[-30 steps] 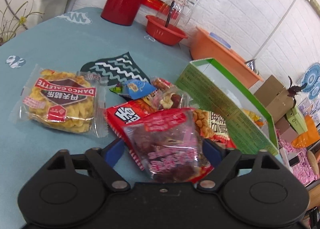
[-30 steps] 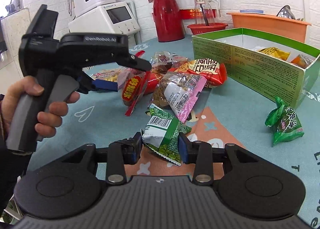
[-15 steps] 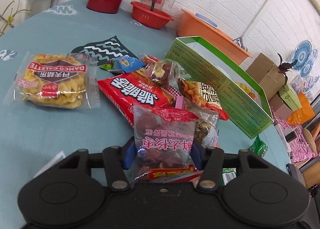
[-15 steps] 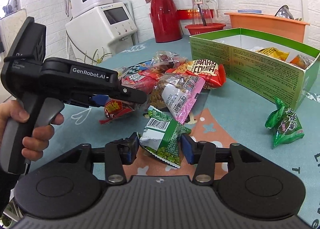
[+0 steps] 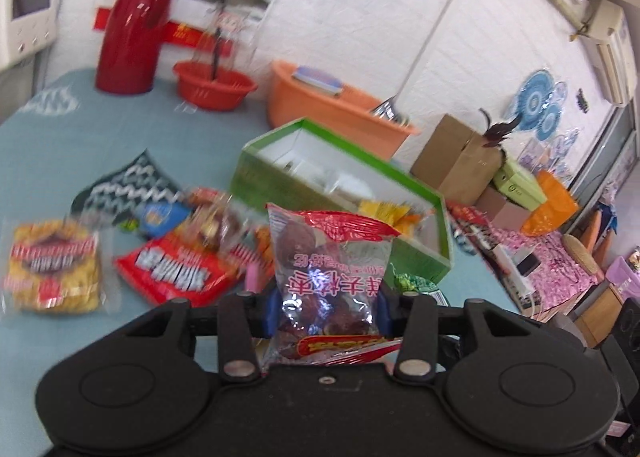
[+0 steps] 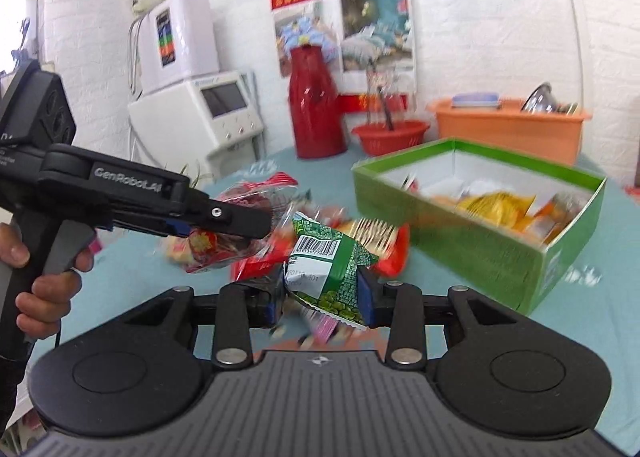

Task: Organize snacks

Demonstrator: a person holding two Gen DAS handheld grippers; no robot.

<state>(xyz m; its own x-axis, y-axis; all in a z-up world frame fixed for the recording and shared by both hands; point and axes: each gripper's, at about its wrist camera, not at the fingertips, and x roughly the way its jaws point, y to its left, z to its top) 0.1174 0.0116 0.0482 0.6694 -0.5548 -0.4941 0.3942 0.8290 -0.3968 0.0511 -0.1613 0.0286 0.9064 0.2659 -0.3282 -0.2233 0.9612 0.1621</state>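
Holding two packets above the table, left gripper clenching a date bag, right gripper clenching a pea packet, likely for dropping into the green box.

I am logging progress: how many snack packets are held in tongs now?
2. A clear packet of red dates sits in the left tongs; a green pea packet sits in the right tongs. None seems hidden.
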